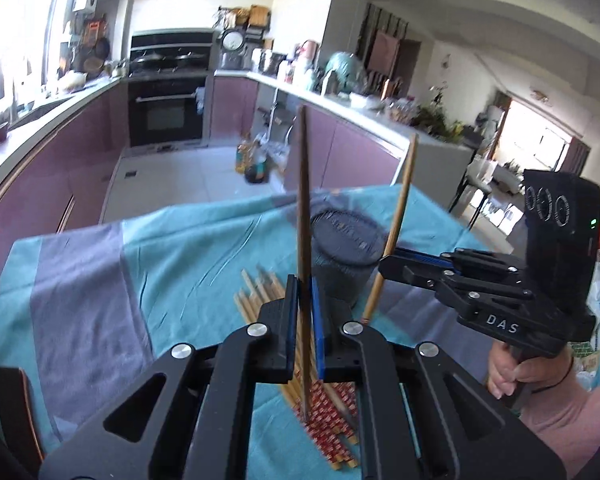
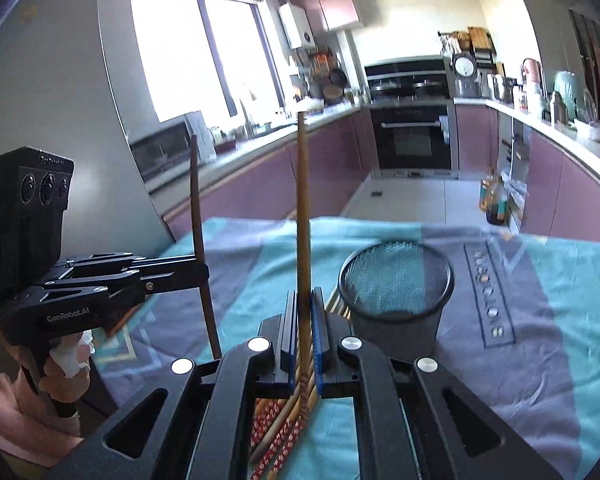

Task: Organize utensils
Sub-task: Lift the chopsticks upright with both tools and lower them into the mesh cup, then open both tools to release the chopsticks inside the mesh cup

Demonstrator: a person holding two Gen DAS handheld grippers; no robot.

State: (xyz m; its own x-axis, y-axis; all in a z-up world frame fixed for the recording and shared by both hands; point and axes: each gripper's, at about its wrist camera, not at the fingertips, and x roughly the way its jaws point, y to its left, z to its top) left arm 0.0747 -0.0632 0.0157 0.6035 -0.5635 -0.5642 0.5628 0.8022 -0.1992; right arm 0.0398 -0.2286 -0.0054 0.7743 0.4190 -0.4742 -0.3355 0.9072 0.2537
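Observation:
In the left wrist view my left gripper [image 1: 303, 284] is shut on a dark brown chopstick [image 1: 303, 184] that stands nearly upright. To its right, my right gripper [image 1: 385, 264] is shut on a pale bamboo chopstick [image 1: 400, 216], tilted slightly. Between and behind them stands a black mesh cup [image 1: 346, 248]. A pile of chopsticks [image 1: 260, 296] with red patterned ends lies on the cloth beneath the fingers. In the right wrist view my right gripper [image 2: 304, 296] pinches the pale chopstick [image 2: 302, 200]. My left gripper [image 2: 201, 270] holds the dark chopstick [image 2: 198, 216] at the left. The mesh cup [image 2: 396, 284] looks empty.
A teal and grey tablecloth [image 1: 172, 264] covers the table. A dark chair back [image 1: 16, 400] is at its near left corner. Beyond the table are floor tiles, bottles [image 1: 256, 160] on the floor, purple cabinets and an oven [image 2: 412, 136].

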